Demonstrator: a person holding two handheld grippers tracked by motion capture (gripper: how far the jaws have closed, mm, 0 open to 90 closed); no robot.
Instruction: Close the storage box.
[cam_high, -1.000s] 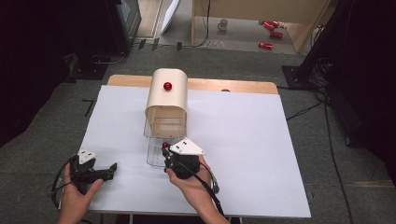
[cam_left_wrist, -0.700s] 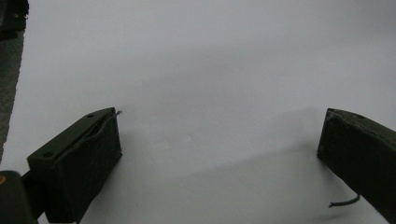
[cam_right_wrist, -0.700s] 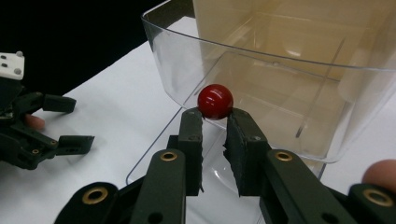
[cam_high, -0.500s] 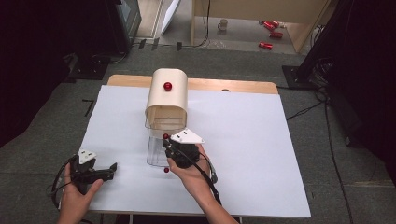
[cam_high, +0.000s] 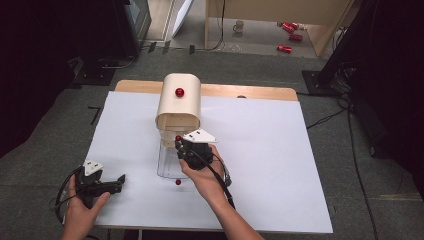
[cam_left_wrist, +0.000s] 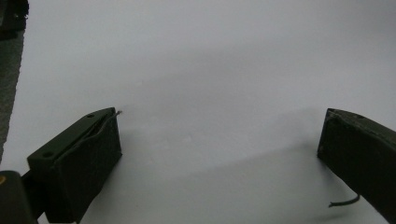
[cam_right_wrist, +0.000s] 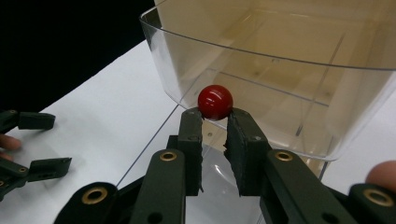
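While the left gripper (cam_high: 119, 178) rests spread on the white table (cam_high: 280, 160), the right gripper (cam_right_wrist: 214, 116) pinches a small, glossy red ball (cam_right_wrist: 215, 102), hard, light and slippery, across its middle beside the clear plastic bin (cam_right_wrist: 261, 79).

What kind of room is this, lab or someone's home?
Probably a lab or recording studio: a white-covered table on grey carpet, black curtains at the sides, cables across the floor, and handheld grippers with cameras.

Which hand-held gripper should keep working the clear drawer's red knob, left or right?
Right. The right hand-held gripper is shut on the red knob of the clear drawer under the beige box. The left hand-held gripper sits open near the table's front-left, well away.
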